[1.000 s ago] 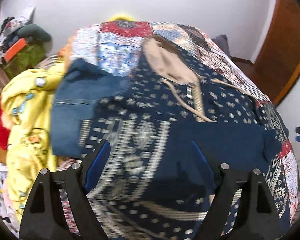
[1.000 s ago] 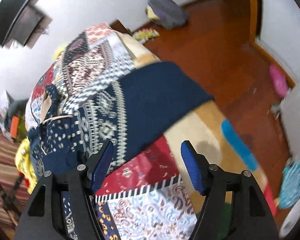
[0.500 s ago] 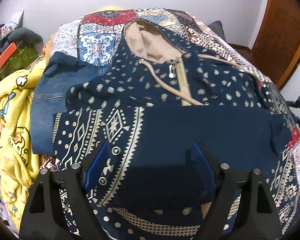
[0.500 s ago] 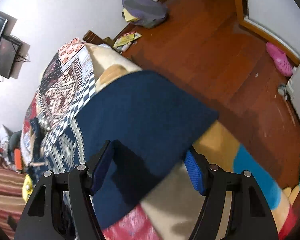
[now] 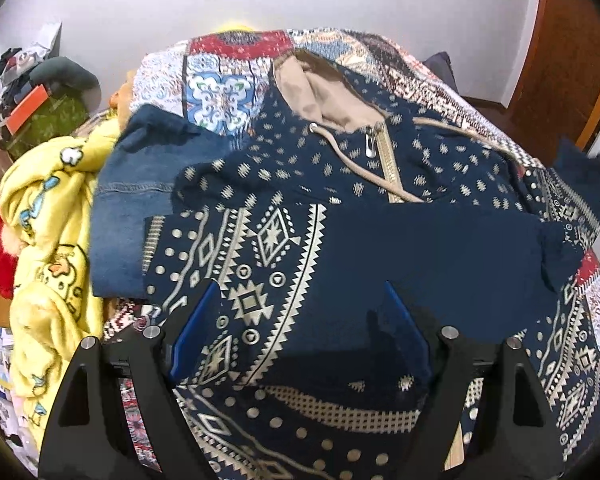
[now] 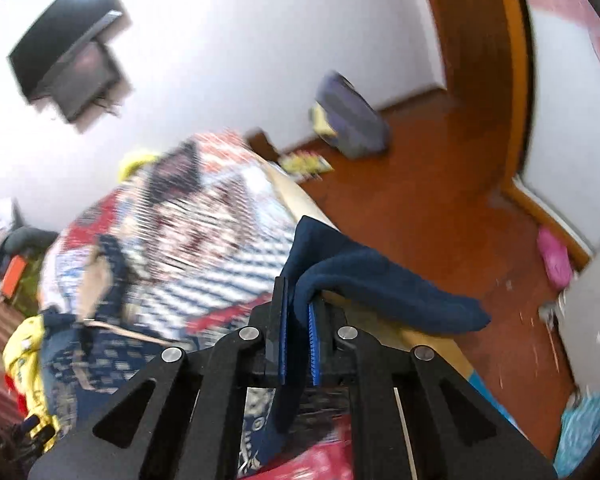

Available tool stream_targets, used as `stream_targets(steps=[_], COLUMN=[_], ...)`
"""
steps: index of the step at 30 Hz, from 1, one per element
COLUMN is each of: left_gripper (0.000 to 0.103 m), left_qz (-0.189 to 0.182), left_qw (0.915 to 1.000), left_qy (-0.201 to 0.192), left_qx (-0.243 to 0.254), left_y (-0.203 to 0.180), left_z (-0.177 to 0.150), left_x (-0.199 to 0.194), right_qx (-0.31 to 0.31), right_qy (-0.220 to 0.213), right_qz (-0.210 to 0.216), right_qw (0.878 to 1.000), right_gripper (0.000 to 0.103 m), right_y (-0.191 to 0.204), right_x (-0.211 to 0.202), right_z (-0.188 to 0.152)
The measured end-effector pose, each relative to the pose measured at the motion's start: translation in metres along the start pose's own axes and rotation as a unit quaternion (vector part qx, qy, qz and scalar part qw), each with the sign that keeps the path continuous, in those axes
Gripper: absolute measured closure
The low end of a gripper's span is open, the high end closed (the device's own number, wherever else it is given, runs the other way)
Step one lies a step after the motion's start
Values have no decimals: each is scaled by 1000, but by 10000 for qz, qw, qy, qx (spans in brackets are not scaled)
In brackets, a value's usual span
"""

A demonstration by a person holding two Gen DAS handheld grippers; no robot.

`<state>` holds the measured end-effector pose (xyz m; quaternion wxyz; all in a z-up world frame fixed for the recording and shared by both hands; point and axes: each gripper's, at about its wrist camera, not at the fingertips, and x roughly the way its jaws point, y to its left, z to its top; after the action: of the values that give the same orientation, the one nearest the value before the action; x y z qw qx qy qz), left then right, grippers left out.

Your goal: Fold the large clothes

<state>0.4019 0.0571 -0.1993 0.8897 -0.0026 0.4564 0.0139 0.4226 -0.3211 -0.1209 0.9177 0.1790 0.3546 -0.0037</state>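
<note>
A large navy hoodie [image 5: 340, 216] with cream patterns, tan hood lining and a front zipper lies spread on the patchwork bed [image 5: 236, 64]. One sleeve is folded across its chest. My left gripper [image 5: 300, 320] is open and empty, just above the hoodie's lower part. My right gripper [image 6: 298, 312] is shut on the plain navy sleeve cuff [image 6: 364, 280] and holds it lifted over the bed's right edge. The lifted cuff also shows in the left wrist view [image 5: 580, 180] at the far right.
A denim garment [image 5: 140, 184] and a yellow printed blanket [image 5: 44, 248] lie left of the hoodie. Clutter [image 5: 40, 100] sits at the far left. Wooden floor [image 6: 440, 184] with a grey bag [image 6: 352, 120] and a pink shoe [image 6: 554, 258] lies right of the bed. A TV [image 6: 68, 64] hangs on the wall.
My right gripper has closed on the navy sleeve cuff and lifted it off the bed. The left gripper has stayed open over the hoodie and shifted only slightly.
</note>
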Motion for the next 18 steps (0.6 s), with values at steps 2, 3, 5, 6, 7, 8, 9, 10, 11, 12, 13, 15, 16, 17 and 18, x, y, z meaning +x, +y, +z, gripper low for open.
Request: stream_targets(steps=[2, 3, 5, 6, 7, 8, 9, 10, 11, 12, 13, 15, 16, 17, 18], left_gripper=[21, 21, 21, 21, 21, 21, 21, 21, 21, 21, 21, 21, 21, 21, 21], left_qz=[-27, -42, -89, -113, -129, -155, -181, -219, -249, -269, -288, -301, -306, -320, -329], left_qw=[9999, 9999, 9997, 9996, 9995, 9993, 9992, 9991, 9990, 9990, 9990, 9991, 9990, 9990, 9990], left_qy=[-101, -146, -236, -269, -297, -329, -346, -357, -361, -356, -340, -314, -313, -310, -306], left_qx=[20, 22, 20, 15, 5, -12, -25, -41, -55, -56, -46, -5, 13, 42, 66], left_y=[3, 5, 9, 11, 11, 13, 15, 17, 19, 20, 22, 23, 24, 25, 25], left_z=[-1, -1, -3, -3, -3, -4, -5, -6, -8, -9, -11, -16, -19, -22, -24], left_x=[-11, -16, -26, -30, -34, -37, -40, -43, -45, -46, -47, -49, -50, -52, -53], right_qx=[-264, -409, -713, -858, -1039, -1152, -1216, -1316, -1358, -1424, -1512, -1657, -1698, -1726, -1777], right_qy=[-287, -383, -489, -518, -509, -471, -431, -315, -241, -124, 41, 408, 622, 766, 1042], right_qz=[186, 280, 541, 622, 709, 799, 856, 952, 991, 1036, 1057, 1061, 1067, 1069, 1030], right_qw=[9991, 9980, 9948, 9930, 9907, 9890, 9880, 9862, 9855, 9843, 9828, 9796, 9777, 9762, 9731], right_gripper=[96, 96, 96, 96, 96, 96, 96, 96, 96, 96, 96, 96, 96, 96, 96], right_y=[25, 38, 67, 82, 99, 112, 121, 136, 144, 154, 165, 180, 187, 191, 196], right_x=[-28, -38, -59, -66, -74, -77, -77, -75, -71, -65, -56, -33, -21, -13, 4], right_z=[7, 10, 12, 11, 8, 5, 0, -7, -13, -20, -31, -54, -64, -71, -87])
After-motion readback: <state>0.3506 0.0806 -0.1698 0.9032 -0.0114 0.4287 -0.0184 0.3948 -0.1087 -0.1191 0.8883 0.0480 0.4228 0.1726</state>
